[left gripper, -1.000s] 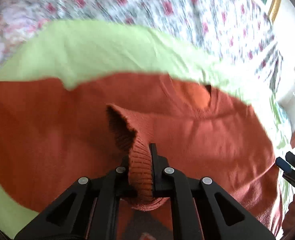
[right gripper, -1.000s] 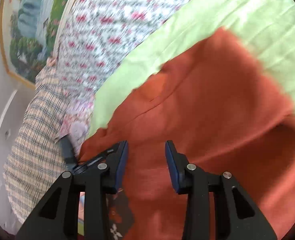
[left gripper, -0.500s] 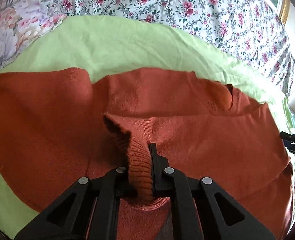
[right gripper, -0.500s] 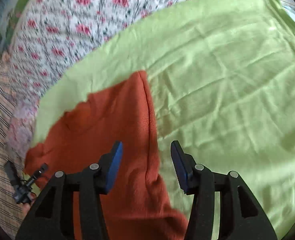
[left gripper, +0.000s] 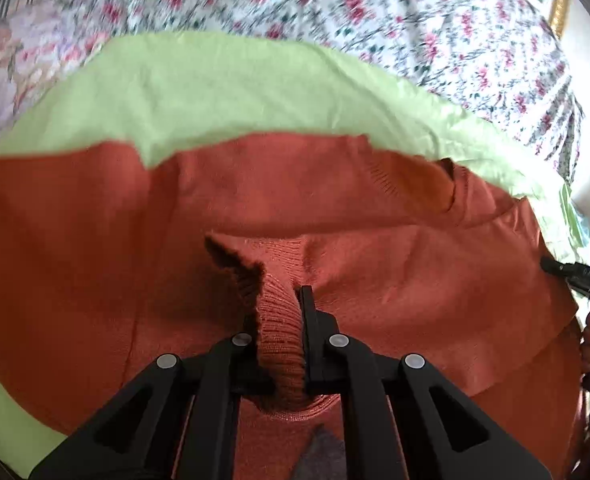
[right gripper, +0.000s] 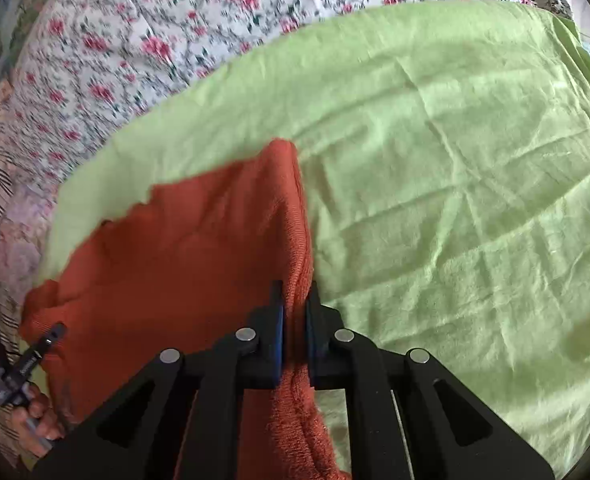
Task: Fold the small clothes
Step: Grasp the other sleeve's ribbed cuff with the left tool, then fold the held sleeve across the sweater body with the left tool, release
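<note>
The sweater lies on a green sheet over the floral bed. The left claw pinches its ribbed hem at 6 o'clock. The right claw is clamped on its edge at 6 o'clock.

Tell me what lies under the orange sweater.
The orange sweater rests on a light green sheet, itself spread over a floral bedspread. Whatever sits directly beneath the sweater's middle is covered.
</note>
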### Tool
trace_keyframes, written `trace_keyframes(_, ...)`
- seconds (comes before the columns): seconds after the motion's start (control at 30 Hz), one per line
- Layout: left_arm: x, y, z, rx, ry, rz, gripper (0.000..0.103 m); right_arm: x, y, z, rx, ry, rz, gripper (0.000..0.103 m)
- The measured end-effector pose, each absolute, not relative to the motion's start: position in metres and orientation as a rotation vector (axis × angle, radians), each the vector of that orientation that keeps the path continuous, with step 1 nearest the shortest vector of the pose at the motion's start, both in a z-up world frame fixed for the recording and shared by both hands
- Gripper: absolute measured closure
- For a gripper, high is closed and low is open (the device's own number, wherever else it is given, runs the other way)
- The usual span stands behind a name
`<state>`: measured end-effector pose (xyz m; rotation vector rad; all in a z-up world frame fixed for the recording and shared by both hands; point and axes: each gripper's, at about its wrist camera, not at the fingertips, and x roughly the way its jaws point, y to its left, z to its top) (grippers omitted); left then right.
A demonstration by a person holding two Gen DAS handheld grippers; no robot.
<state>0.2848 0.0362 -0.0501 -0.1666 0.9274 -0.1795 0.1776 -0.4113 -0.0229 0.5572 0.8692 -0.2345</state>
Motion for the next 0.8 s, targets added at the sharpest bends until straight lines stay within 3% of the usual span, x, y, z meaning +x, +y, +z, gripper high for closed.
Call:
trace_keyframes(0.23, 0.274, 0.045, -0.050, -0.158, 0.942, -0.169, 0.083, 0.155, -0.400, -0.002, 0.533, 0.808, -0.310, 0.086)
trace_keyframes(0.33, 0.265, 0.054, -0.050, -0.165, 0.948, -0.164, 0.080, 0.136, -0.371, 0.006, 0.521, 0.780, -0.184, 0.078)
trace_keyframes(0.43, 0.249, 0.068, -0.048, -0.180, 0.956, -0.159, 0.080, 0.131, -0.363, -0.022, 0.498, 0.890, -0.214, 0.079)
trace_keyframes(0.53, 0.229, 0.092, -0.042, -0.228, 0.949, -0.138, 0.077, 0.117, -0.366, -0.019, 0.569, 0.854, -0.229, 0.078)
trace_keyframes(0.63, 0.210, 0.125, -0.035, -0.299, 0.922, -0.100, 0.066, 0.109, -0.349, -0.004, 0.586, 0.814, -0.168, 0.075)
trace_keyframes(0.7, 0.201, 0.149, -0.032, -0.341, 0.904, -0.045, 0.045, 0.106, -0.331, 0.002, 0.575, 0.807, -0.119, 0.069)
trace_keyframes(0.8, 0.192, 0.196, -0.030, -0.437, 0.873, 0.027, 0.031, 0.107, -0.301, 0.003, 0.562, 0.822, -0.046, 0.069)
